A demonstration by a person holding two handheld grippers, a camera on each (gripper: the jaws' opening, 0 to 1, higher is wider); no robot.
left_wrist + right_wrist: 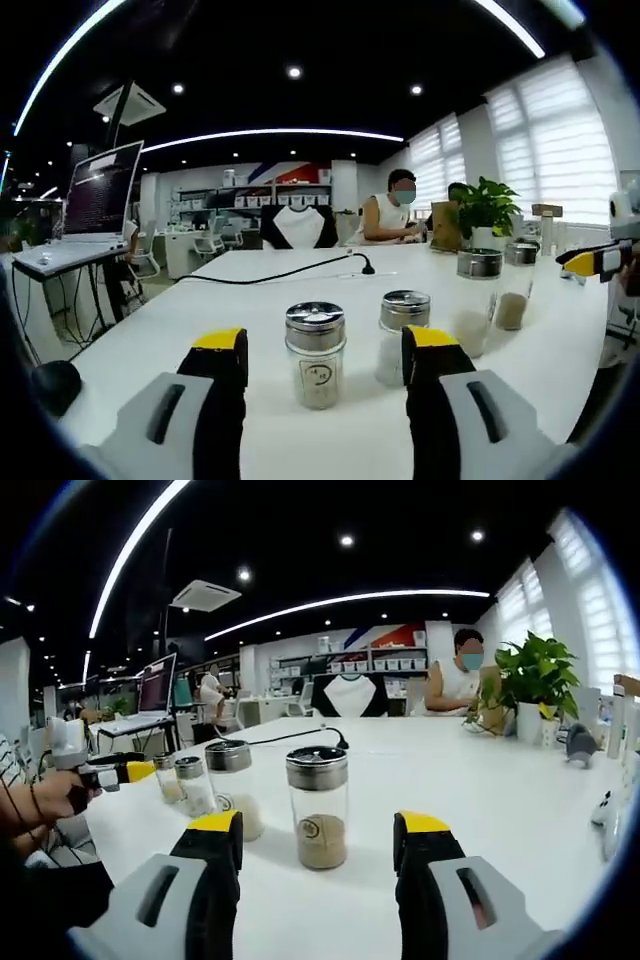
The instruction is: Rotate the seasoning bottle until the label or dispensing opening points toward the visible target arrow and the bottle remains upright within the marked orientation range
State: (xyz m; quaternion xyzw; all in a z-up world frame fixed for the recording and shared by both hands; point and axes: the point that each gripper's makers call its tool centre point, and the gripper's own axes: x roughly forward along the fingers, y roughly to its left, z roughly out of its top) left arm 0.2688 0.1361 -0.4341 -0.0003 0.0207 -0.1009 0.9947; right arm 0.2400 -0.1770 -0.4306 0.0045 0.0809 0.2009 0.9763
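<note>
**Four shakers on white table, both grippers open and clear**

Surface: long white table (300, 275), glossy, running away toward the upper centre of both views. Black cable (270, 273) snakes across it mid-frame in the left gripper view. Potted green plant (487, 210) sits at the upper right, a laptop (100, 195) on a stand at the upper left. Room is an open office: dark ceiling with curved light strips, blinds on the windows at right, shelving along the back wall, a seated person (392, 212) at the far end of the table.

Seasoning bottle (315, 355) in the left gripper view: clear glass, ribbed metal cap, upright, small round label facing the camera, pale contents low in the jar. It stands lower centre, between the left gripper (328, 358) jaws in line of sight but beyond the tips, not touched. Second shaker (402, 335) just to its right, two more (478, 300) further right.

Right gripper view: bottle with brown powder (317, 805) stands upright at centre, round label forward, ahead of the right gripper (316, 838). Other shakers (232, 785) line up to its left.

Both grippers: jaws spread wide, holding nothing.
</note>
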